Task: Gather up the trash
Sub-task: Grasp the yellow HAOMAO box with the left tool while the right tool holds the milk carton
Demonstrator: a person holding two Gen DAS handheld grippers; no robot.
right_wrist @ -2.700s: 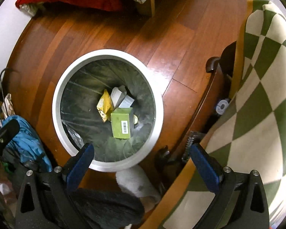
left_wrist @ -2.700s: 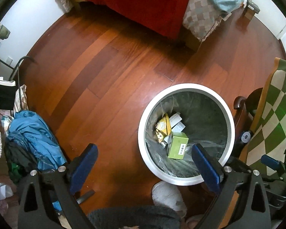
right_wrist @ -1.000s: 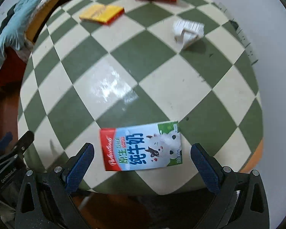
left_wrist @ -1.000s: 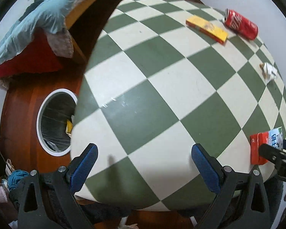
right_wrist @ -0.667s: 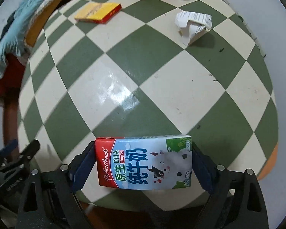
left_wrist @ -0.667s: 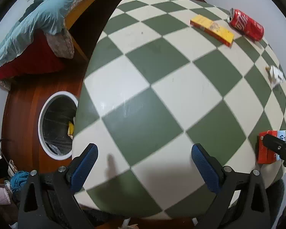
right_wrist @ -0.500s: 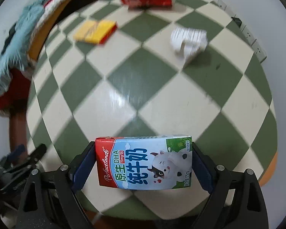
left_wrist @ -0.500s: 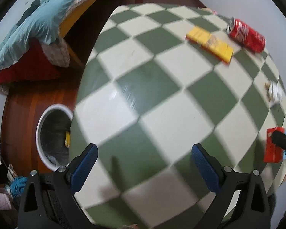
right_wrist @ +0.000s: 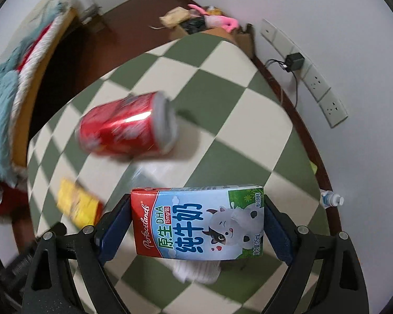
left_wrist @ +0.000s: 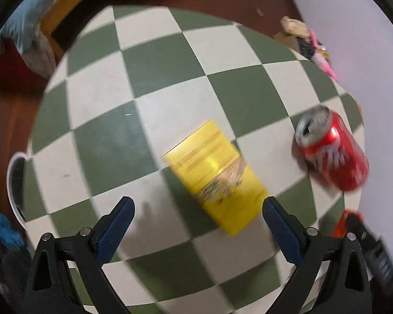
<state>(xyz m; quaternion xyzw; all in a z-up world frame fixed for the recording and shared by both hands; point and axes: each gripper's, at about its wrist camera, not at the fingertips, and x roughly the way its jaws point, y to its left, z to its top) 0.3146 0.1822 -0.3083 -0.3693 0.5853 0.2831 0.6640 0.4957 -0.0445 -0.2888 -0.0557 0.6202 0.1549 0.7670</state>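
The right gripper [right_wrist: 197, 226] is clamped on a milk carton [right_wrist: 197, 222], its blue pads pressed against the carton's two short ends, with the carton held crosswise and its printed face toward the camera. Under the carton lies a crumpled white paper [right_wrist: 196, 272] on the green-and-cream checkered tablecloth [right_wrist: 222, 83]. Farther off on the cloth a red soda can [right_wrist: 125, 127] lies on its side, and to the near left of it a yellow box [right_wrist: 78, 205] lies flat; both are blurred. Beyond the table's far edge a cardboard box [right_wrist: 238, 39] of odds and ends sits by the wall, and a charger [right_wrist: 294, 61] is plugged into a wall socket strip on the right.

The left gripper [left_wrist: 196, 219] has its fingers spread wide and holds nothing. It hovers over the near end of the yellow box [left_wrist: 214, 175], which lies between the fingers, probably not touching them. The soda can [left_wrist: 332, 151] lies to the right, apart from the box. At the far left, off the table, part of a white trash bin [left_wrist: 11, 183] rim shows on the floor.
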